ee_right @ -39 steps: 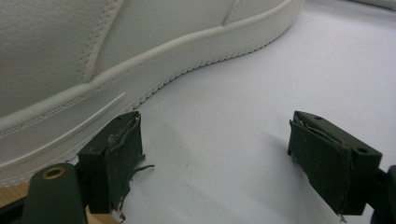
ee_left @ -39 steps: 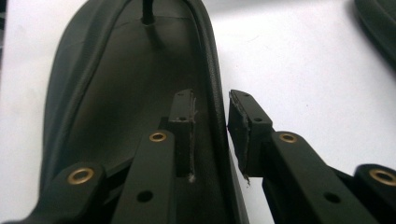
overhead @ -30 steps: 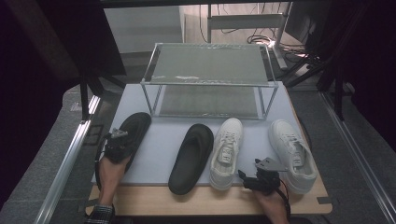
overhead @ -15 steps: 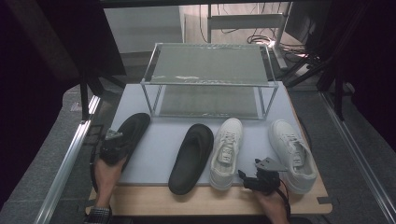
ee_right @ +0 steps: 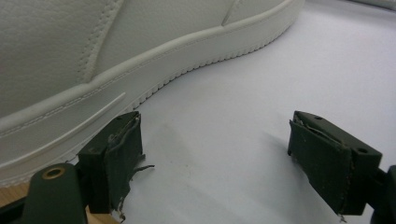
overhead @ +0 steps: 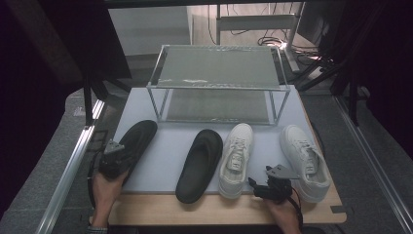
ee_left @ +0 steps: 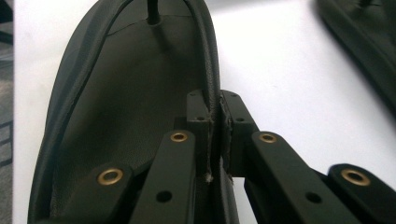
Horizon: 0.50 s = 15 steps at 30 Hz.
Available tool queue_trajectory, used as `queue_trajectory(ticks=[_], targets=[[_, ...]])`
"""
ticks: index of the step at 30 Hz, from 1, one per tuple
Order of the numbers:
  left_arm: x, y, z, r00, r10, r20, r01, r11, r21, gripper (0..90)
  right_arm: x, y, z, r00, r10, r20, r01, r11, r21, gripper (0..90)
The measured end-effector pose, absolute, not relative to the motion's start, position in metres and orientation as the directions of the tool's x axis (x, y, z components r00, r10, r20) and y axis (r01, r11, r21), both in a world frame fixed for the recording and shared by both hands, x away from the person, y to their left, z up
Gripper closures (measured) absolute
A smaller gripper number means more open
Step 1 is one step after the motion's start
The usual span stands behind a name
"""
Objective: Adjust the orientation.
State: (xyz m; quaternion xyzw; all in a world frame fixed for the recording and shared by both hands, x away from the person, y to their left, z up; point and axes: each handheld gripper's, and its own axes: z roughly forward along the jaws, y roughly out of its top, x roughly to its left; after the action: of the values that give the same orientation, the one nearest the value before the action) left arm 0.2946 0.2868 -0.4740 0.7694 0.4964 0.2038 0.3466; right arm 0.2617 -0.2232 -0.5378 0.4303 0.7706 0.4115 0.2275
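From above I see four shoes in a row on the table [overhead: 160, 161]: a black slipper [overhead: 134, 144] at far left, a second black slipper [overhead: 200, 165], a white sneaker [overhead: 236, 158] and another white sneaker [overhead: 304, 161]. My left hand-held gripper [overhead: 114, 155] rests on the far-left slipper's heel; my right hand-held gripper [overhead: 263, 187] sits between the sneakers. A wire rack [overhead: 219, 83] stands behind.
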Motion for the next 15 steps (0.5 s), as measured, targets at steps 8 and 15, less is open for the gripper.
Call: queue_trajectory(ticks=[8, 15], targets=[[0.289, 0.267, -0.468, 0.492, 0.871, -0.020, 0.588, -0.315, 0.745, 83.9, 0.262, -0.223, -0.538, -0.526, 0.851, 0.004, 0.476, 0.291, 0.830, 17.9], [0.295, 0.252, -0.465, 0.522, 0.853, -0.021, 0.574, -0.333, 0.748, 83.8, 0.262, -0.223, -0.538, -0.526, 0.851, 0.004, 0.476, 0.290, 0.830, 18.0]])
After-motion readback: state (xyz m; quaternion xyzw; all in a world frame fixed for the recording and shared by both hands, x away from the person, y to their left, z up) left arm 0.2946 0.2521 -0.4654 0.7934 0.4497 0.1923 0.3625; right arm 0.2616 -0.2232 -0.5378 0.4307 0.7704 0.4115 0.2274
